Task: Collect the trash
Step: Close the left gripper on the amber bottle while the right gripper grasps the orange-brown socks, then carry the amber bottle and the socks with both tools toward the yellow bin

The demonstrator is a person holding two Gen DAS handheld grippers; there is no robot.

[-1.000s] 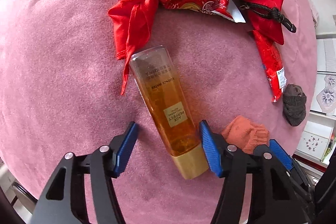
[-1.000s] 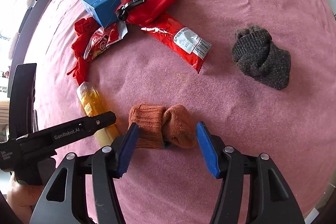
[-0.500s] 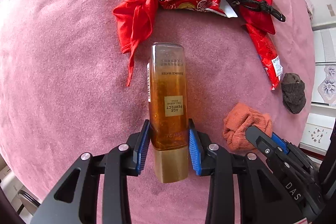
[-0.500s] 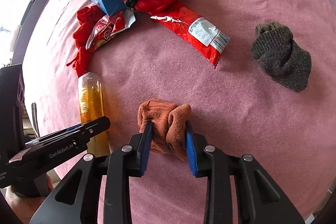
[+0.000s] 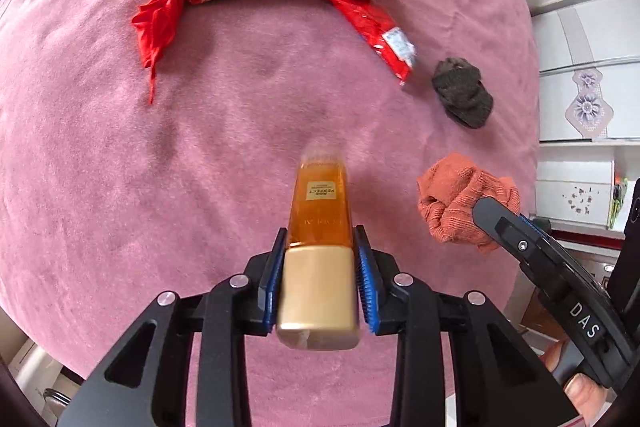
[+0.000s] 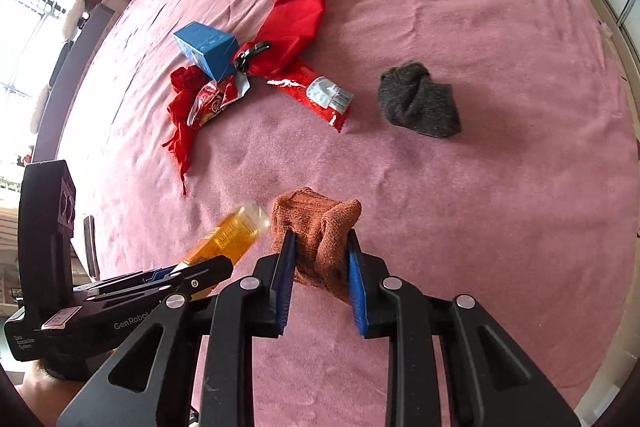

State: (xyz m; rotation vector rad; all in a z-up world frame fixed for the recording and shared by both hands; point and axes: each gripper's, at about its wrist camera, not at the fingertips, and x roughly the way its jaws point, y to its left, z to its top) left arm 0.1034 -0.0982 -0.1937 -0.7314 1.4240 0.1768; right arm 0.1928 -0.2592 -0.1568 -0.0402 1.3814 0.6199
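Observation:
My left gripper (image 5: pixel 320 247) is shut on an amber bottle (image 5: pixel 320 203) with a gold cap and holds it lifted off the pink bedspread (image 5: pixel 100 167). The bottle also shows in the right wrist view (image 6: pixel 232 233). My right gripper (image 6: pixel 320 247) is shut on an orange sock (image 6: pixel 320 227), lifted above the bed; the sock also shows in the left wrist view (image 5: pixel 456 199). Further away lie a long red wrapper (image 6: pixel 316 95), a crumpled red wrapper (image 6: pixel 212 103) and a blue box (image 6: pixel 206 47).
A dark grey sock (image 6: pixel 418 101) lies to the right. A red pouch with a black clip (image 6: pixel 292 19) and a red cloth strip (image 6: pixel 180 131) lie by the wrappers. White cabinets (image 5: pixel 580 75) stand past the bed's right edge.
Both grippers closed from open: the left on the bottle, the right on the orange sock. Both have since lifted their objects off the bedspread and pulled back.

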